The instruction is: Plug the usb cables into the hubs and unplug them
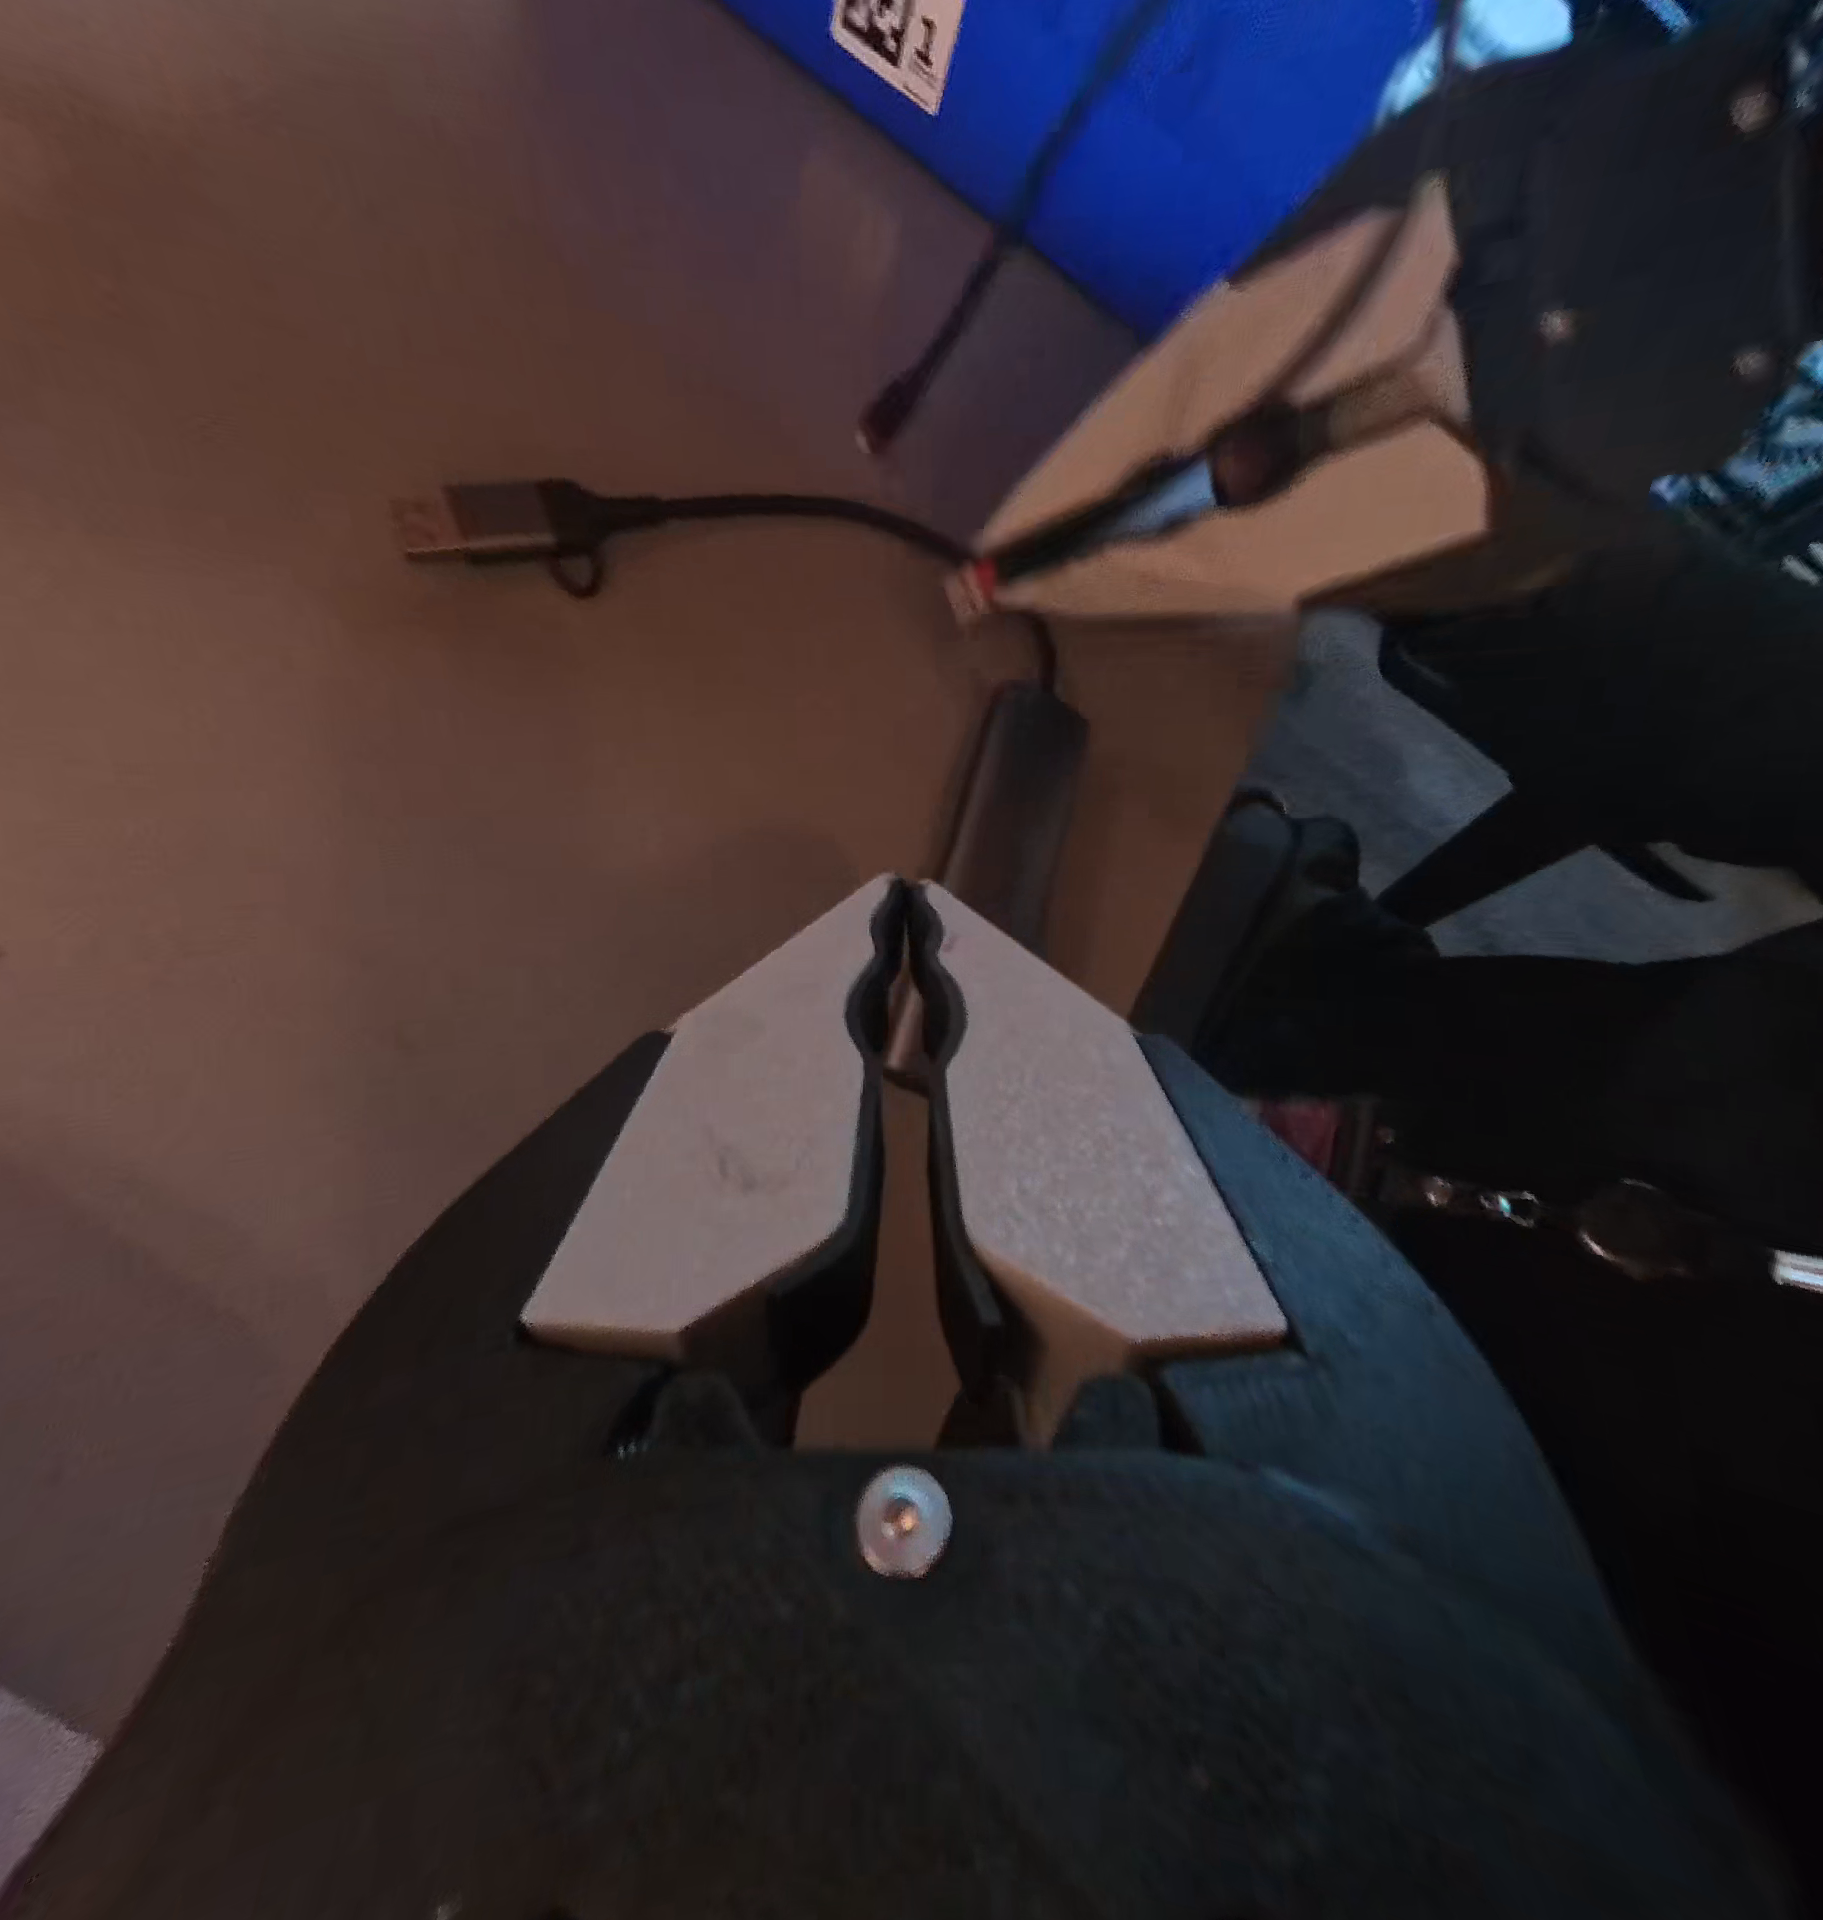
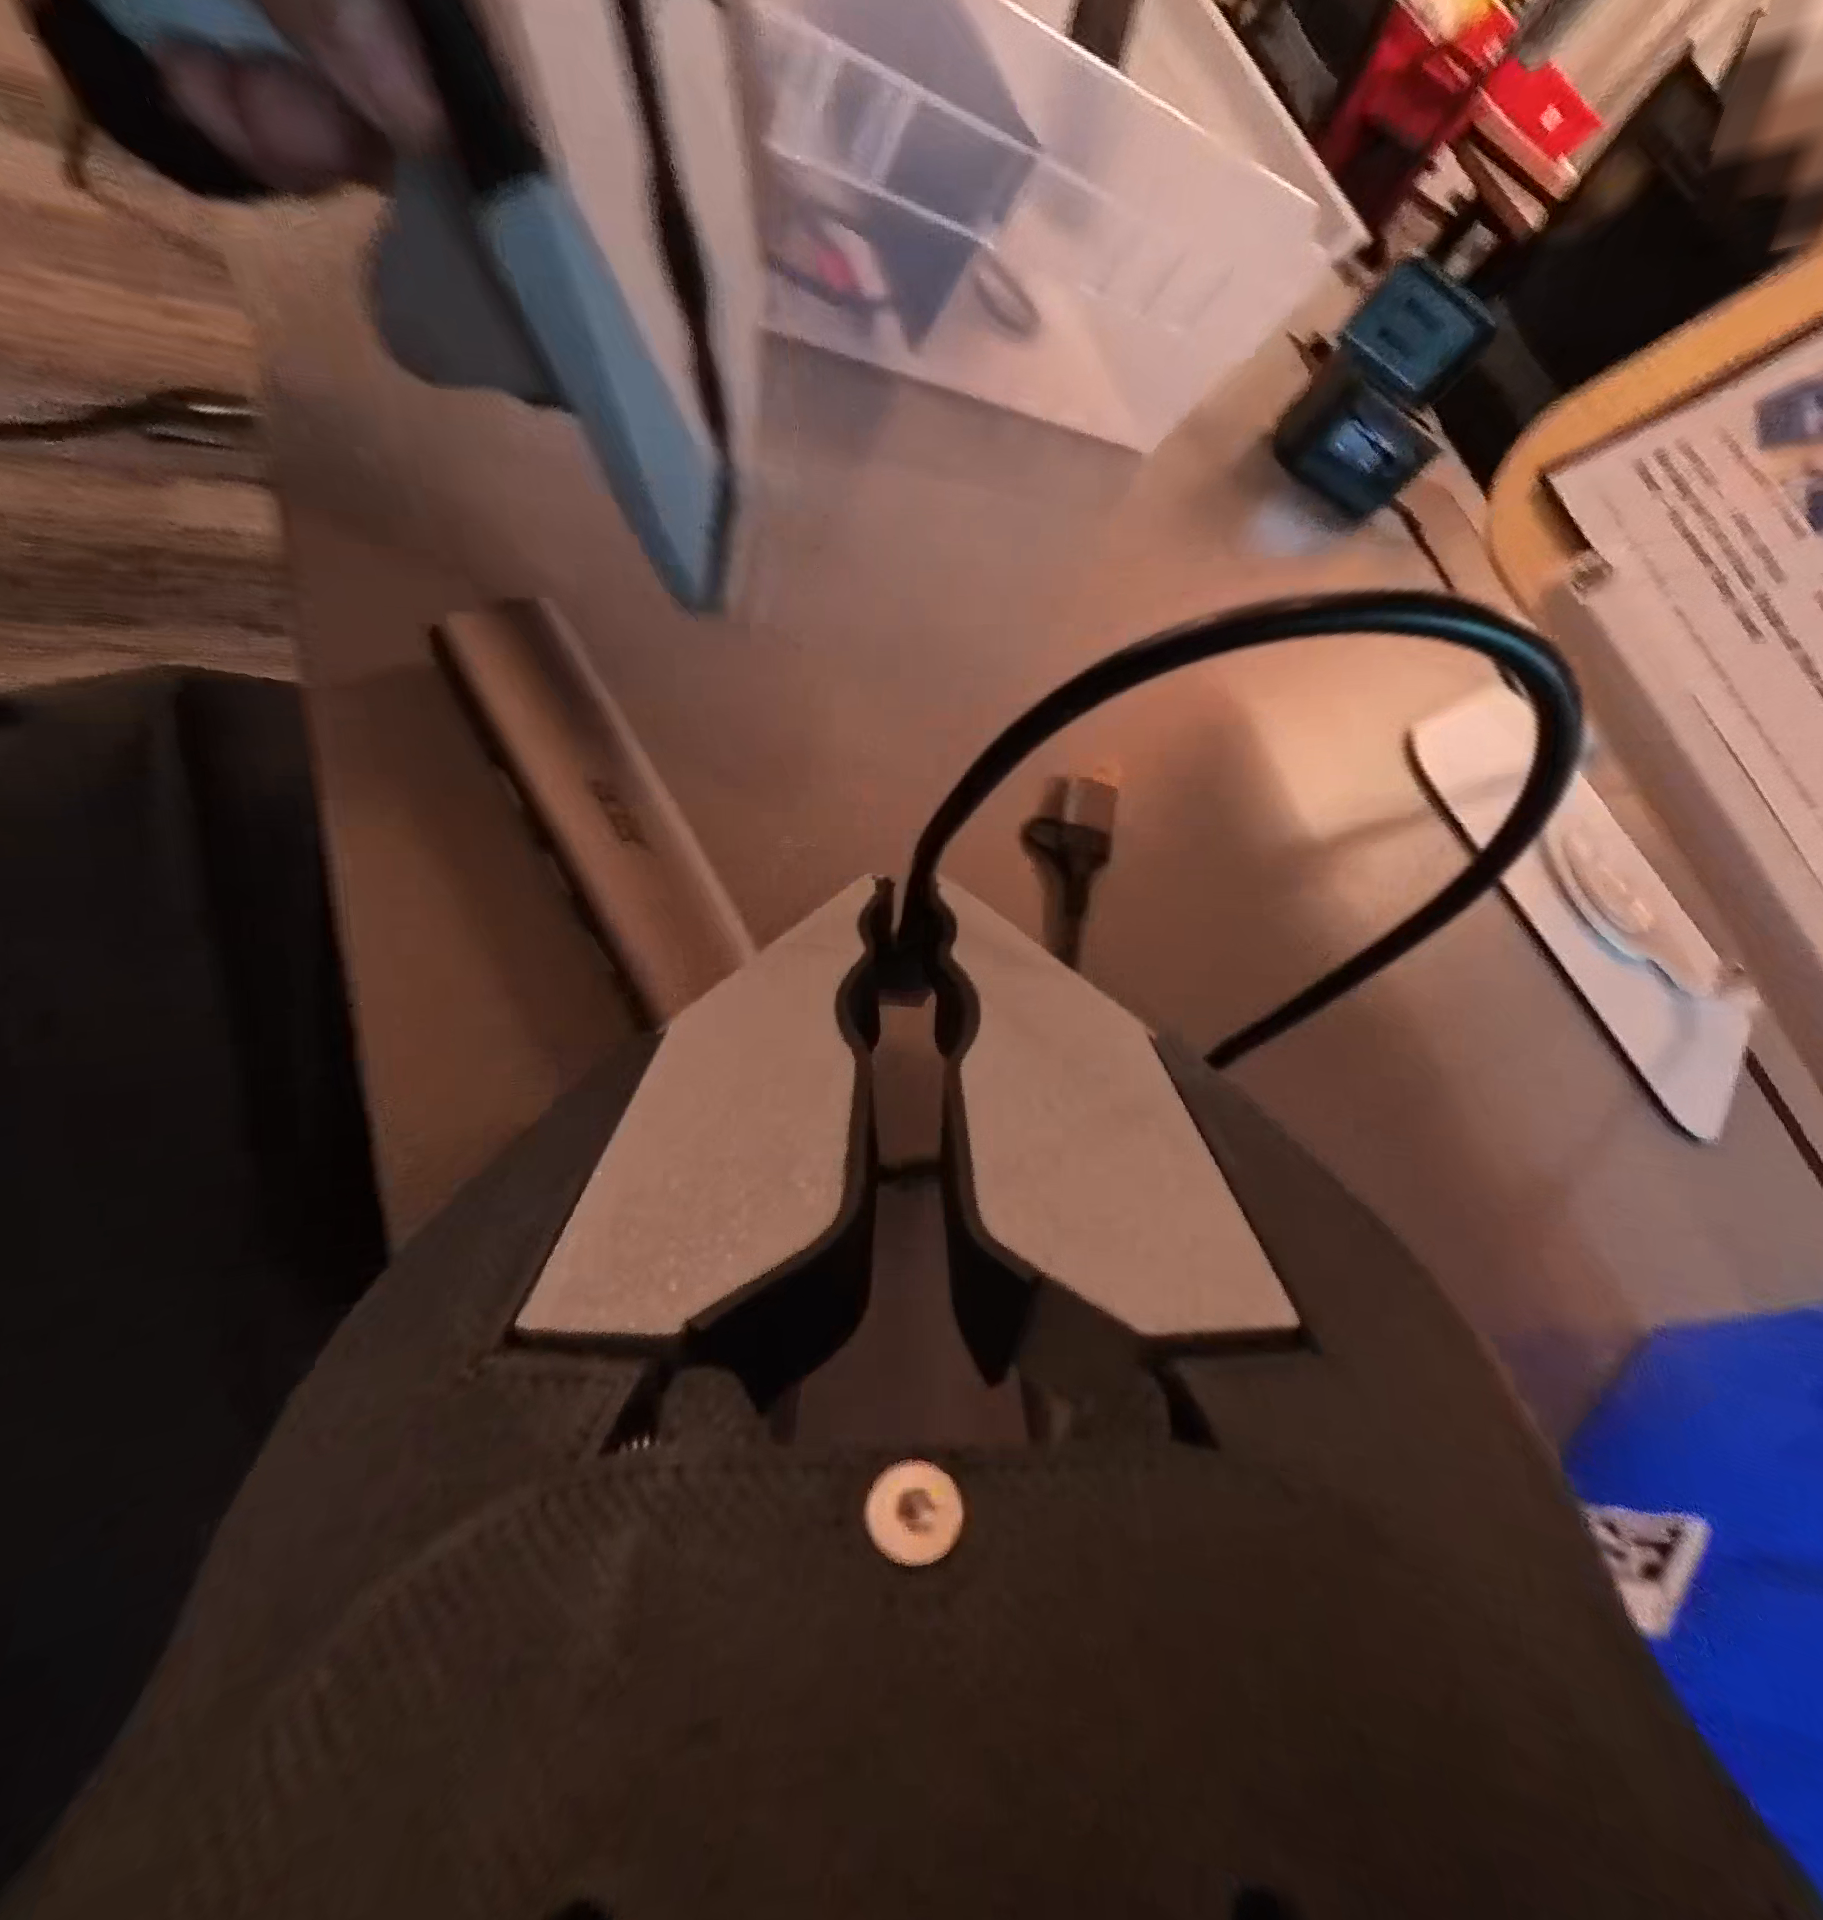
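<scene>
The left gripper (image 1: 902,888) is being held with its fingertips pressed together and nothing between them, above the tan table (image 1: 263,727). Just beyond its tips, a dark slim hub (image 1: 1011,800) is lying near the table's right edge. Farther off, the right gripper (image 1: 990,577) is seen closed on a black cable (image 2: 1302,665), a red-marked plug (image 1: 967,590) showing at its tips. In the right wrist view, that cable is being pinched between the nearly closed fingertips and is arching up and rightward before dropping back to the table. A second cable with a grey USB plug (image 1: 481,516) is lying loose to the left on the table. A blue mat (image 1: 1146,135) is lying at the far side.
</scene>
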`<state>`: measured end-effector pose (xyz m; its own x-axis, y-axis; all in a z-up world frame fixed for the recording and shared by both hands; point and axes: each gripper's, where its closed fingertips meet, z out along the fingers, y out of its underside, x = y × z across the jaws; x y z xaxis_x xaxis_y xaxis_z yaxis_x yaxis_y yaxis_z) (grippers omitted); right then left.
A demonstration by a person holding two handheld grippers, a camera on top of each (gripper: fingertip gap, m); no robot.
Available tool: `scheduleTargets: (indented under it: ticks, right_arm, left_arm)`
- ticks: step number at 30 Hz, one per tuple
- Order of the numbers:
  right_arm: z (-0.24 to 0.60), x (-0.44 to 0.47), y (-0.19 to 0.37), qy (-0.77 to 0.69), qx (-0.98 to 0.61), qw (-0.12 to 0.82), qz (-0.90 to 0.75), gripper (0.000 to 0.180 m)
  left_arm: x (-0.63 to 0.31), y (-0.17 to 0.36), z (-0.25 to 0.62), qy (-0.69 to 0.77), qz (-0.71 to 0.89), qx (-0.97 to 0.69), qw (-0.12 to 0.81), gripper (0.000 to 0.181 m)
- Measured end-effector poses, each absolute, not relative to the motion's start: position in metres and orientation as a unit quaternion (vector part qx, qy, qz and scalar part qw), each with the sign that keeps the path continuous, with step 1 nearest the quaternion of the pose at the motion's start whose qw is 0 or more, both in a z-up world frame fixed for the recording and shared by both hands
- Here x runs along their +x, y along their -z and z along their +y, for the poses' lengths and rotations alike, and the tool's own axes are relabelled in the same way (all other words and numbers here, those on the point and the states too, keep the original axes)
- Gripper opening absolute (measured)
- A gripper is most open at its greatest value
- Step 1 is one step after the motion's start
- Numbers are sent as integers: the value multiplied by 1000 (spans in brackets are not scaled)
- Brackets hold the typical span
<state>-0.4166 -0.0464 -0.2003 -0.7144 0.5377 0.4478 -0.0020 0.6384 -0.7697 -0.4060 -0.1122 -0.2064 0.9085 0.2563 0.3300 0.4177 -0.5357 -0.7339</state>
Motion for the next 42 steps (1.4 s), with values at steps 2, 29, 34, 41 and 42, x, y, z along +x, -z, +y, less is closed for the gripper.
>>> scheduleTargets:
  ticks: [2, 29, 34, 41, 42]
  right_arm:
    - [-27, -429, 195, -386, -204, 361, -824, 2]
    - [-61, -363, 226, -311, -37, 245, -918, 50]
    - [-63, -366, 239, -319, -47, 220, -920, 33]
    - [-65, -365, 239, -319, -31, 229, -919, 31]
    - [-64, -364, 239, -314, -26, 230, -921, 31]
  left_arm:
    - [-396, 204, -114, 96, -163, -881, 433, 14]
    - [-357, 215, -89, 53, -55, -926, 371, 28]
    - [-354, 218, -87, 3, -22, -939, 344, 28]
    - [-352, 215, -88, -21, -9, -943, 333, 28]
    - [-351, 215, -88, -18, -8, -942, 334, 28]
